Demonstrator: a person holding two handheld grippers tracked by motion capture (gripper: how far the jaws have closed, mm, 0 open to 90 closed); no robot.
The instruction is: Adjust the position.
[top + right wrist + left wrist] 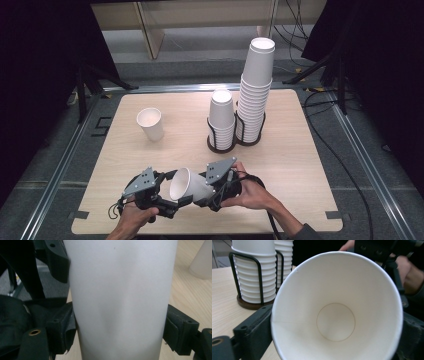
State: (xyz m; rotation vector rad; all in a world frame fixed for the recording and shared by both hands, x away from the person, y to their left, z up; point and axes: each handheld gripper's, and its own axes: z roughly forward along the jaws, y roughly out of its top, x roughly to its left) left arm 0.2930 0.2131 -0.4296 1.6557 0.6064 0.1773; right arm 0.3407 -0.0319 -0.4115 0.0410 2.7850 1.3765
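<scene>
Right gripper [200, 192] clamped on paper cup [187, 185], jaws pressing both sides of wall. Left gripper [172, 192] loosened, jaws flanking rim, whether touching cannot tell. Cup lying sideways above table [300, 165] near front edge, long axis level, mouth facing left gripper, base toward right.

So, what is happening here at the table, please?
A person holds one paper cup on its side between two hand-held tools, above the near table edge. The right tool clamps the cup's body. The left tool sits at its open rim, jaws apart. Another cup stands alone, and two cup stacks wait in a black rack.
</scene>
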